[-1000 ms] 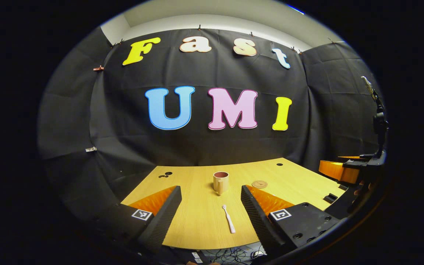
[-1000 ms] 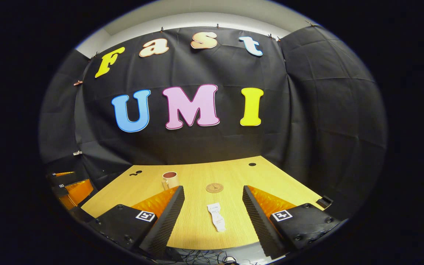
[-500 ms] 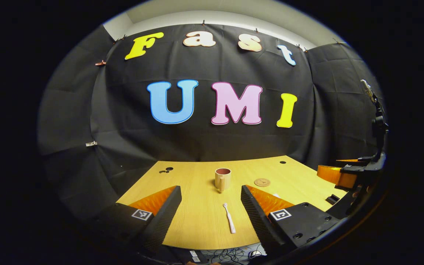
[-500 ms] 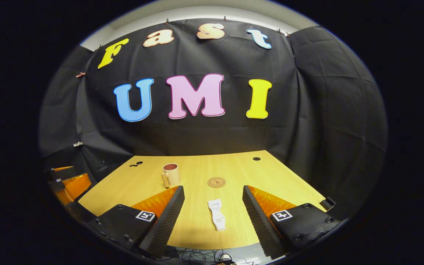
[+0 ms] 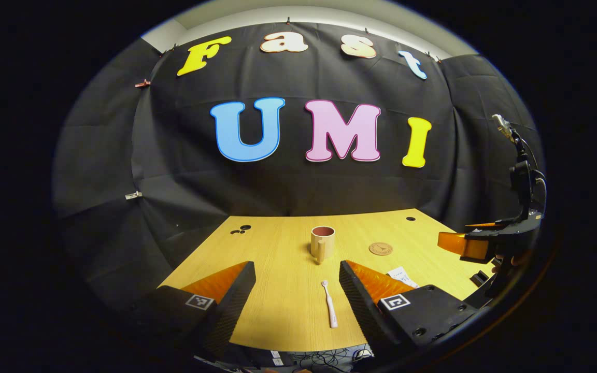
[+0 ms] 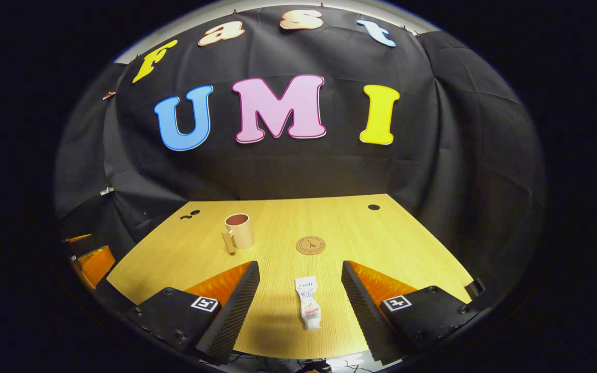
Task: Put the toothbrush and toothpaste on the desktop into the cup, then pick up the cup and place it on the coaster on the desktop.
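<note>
Both grippers hover above the near edge of the desk point(image 6: 397, 243), jaws spread wide, holding nothing. Left gripper point(image 5: 297, 290) frames the toothbrush point(image 5: 329, 303) — flat, head toward the cup point(image 5: 322, 243). Right gripper point(image 6: 300, 292) frames the toothpaste point(image 6: 308, 309), lying lengthwise near the edge. Coaster point(image 6: 310, 245) sits bare, right of the cup.

Brush likely light, stiff, thin; best pinched mid-handle. Tube looks soft and would dent — take its wider body. Cup probably rigid, slick-walled.
</note>
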### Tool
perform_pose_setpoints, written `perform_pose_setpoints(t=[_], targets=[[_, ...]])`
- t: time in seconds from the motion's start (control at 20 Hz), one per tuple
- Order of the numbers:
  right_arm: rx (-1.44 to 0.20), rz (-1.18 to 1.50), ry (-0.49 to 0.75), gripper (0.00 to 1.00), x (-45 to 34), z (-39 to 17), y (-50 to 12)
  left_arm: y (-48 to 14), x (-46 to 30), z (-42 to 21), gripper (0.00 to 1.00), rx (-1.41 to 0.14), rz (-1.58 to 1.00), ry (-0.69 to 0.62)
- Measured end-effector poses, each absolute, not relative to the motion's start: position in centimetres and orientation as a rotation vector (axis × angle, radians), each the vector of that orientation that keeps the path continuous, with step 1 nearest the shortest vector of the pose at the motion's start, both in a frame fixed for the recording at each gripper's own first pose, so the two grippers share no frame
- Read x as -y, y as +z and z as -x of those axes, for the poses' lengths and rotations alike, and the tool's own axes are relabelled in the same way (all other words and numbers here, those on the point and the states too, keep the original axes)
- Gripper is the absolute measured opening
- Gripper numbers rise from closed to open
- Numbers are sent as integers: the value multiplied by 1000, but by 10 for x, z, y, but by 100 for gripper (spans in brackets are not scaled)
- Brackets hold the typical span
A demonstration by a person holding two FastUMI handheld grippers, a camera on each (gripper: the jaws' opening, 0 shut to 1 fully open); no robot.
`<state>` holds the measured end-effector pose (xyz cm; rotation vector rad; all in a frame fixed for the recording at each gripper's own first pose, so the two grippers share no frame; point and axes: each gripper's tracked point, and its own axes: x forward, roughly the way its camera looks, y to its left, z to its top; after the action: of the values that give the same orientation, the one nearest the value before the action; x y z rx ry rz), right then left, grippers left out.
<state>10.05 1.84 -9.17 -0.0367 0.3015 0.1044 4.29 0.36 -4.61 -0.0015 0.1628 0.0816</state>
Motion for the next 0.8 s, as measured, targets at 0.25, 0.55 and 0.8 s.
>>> perform_pose_setpoints(t=[0.25, 0.55, 0.8], targets=[[-423, 42, 132, 98, -18, -140, -130, -51, -5, -61, 100, -194, -8, 143], [-634, 60, 143, 98, -11, -166, -201, -60, 1, -84, 100, -262, -18, 190], [-767, 89, 118, 98, -1, -179, -251, -65, 9, -94, 99, -330, -35, 227]])
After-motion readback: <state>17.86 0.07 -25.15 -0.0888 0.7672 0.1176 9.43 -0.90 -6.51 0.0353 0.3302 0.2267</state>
